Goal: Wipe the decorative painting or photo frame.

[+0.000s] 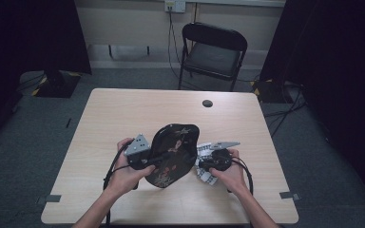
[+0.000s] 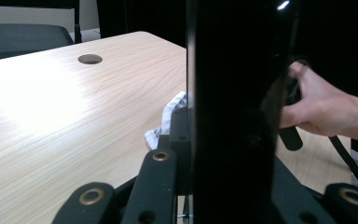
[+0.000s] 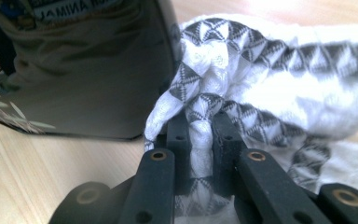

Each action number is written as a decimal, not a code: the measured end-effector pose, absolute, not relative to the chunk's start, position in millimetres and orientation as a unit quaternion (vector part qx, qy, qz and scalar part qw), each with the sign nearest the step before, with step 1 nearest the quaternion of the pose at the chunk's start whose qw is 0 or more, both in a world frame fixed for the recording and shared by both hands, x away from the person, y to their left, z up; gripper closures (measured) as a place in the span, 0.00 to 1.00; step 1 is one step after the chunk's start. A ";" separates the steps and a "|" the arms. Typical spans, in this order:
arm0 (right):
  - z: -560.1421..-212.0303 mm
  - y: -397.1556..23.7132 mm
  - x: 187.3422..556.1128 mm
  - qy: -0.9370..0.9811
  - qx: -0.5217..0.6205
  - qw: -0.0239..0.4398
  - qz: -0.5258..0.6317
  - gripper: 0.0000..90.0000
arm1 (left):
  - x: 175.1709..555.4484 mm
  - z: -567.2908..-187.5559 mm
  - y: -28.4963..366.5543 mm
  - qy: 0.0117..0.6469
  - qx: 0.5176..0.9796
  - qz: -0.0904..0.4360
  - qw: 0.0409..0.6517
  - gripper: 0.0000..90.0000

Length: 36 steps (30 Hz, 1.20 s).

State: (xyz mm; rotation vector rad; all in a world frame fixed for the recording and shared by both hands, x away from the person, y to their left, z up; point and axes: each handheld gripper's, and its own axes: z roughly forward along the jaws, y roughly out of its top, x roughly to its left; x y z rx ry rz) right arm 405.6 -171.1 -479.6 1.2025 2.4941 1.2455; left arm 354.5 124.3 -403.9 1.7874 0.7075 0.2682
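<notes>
In the high view, the left tongs [image 1: 158, 159] are gripping a black lacquered tray [image 1: 173, 154], tilted up near the desk's [image 1: 123, 114] front edge. In the left gripper view, the tray [image 2: 233, 112] is standing edge-on between the closed jaws. In the right gripper view, the right tongs [image 3: 200, 135] are pinching a white patterned cloth [image 3: 270, 98], which is lying just beside the tray.

Glossy black tray [image 1: 173, 154] with pale floral pattern, white cloth [image 3: 261, 88] with grey triangle bands, light wood table [image 1: 123, 114]
</notes>
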 end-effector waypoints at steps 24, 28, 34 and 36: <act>-473.3 -169.9 403.8 0.817 0.392 0.066 0.418 0.90 | 355.8 -405.5 125.1 0.301 0.761 0.117 0.562 0.89; -477.1 -167.5 402.6 0.818 0.393 0.065 0.415 0.91 | 355.4 -405.3 124.5 0.301 0.762 0.119 0.560 0.89; -485.5 -161.0 401.7 0.833 0.386 0.042 0.393 0.91 | 356.5 -405.8 125.1 0.301 0.763 0.117 0.561 0.89; -484.4 -162.1 402.5 0.833 0.388 0.040 0.394 0.91 | 356.3 -405.9 125.2 0.301 0.763 0.117 0.560 0.89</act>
